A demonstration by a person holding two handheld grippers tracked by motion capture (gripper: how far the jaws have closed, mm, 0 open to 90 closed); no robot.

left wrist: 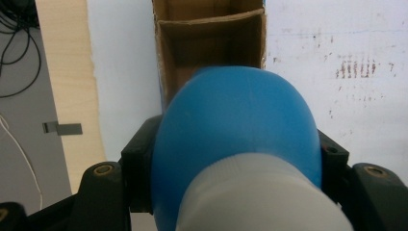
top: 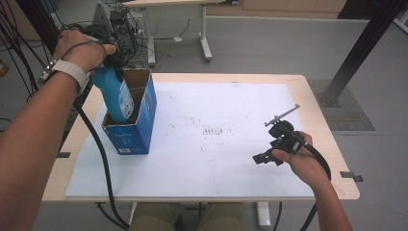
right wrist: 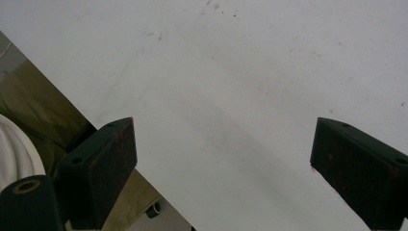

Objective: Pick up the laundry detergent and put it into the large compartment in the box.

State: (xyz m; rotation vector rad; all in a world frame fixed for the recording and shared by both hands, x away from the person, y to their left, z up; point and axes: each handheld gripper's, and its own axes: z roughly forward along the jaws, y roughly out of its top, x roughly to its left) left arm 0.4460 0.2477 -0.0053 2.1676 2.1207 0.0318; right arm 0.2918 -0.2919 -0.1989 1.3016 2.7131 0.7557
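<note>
Left gripper (top: 114, 61) clamps a smooth blue bottle (top: 115, 96) over a cardboard box (top: 139, 122) at the table's (top: 231, 79) left edge; right gripper (top: 269, 156) spread, empty.

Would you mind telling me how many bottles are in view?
1: the blue bottle, held by the left tool and partly lowered into the cardboard box. The box may hide others.

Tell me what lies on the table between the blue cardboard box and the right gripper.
Nothing but bare white sheet with faint reddish smudges, in the high view, separates the box from the right gripper.
</note>
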